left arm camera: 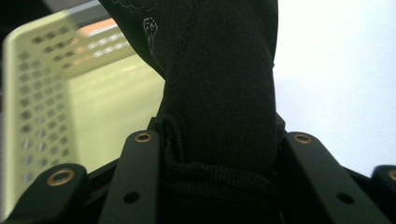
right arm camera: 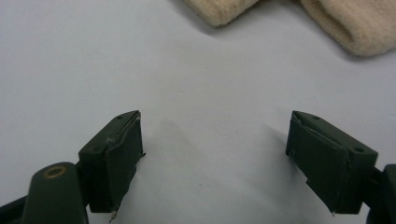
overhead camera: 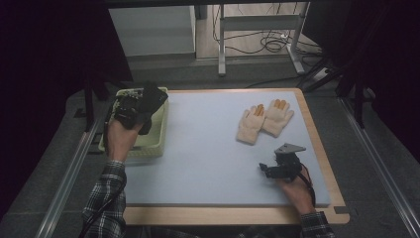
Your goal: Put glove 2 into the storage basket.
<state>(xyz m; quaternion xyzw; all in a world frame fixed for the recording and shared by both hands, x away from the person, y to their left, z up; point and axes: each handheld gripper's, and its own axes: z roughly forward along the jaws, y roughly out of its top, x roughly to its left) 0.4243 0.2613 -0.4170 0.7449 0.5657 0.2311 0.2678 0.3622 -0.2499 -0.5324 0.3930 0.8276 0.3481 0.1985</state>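
Clamped black cloth [left arm camera: 219, 93] at its ribbed cuff in left gripper [overhead camera: 130, 113], over basket [overhead camera: 153, 144]. Held right gripper [overhead camera: 275, 168] wide apart, empty, gloves [overhead camera: 262, 120] just ahead. Probably mid-lift; next needed carrying cloth clear onto mat [overhead camera: 208, 144].

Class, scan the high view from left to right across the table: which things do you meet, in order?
Pale green basket → black cloth held by the left gripper → pair of cream gloves → right gripper.

high: above, looks down on table [overhead camera: 208, 148]; left gripper cam: close over basket [left arm camera: 42, 93]; right gripper cam: low over mat, shares beige gloves [right arm camera: 345, 23] with high
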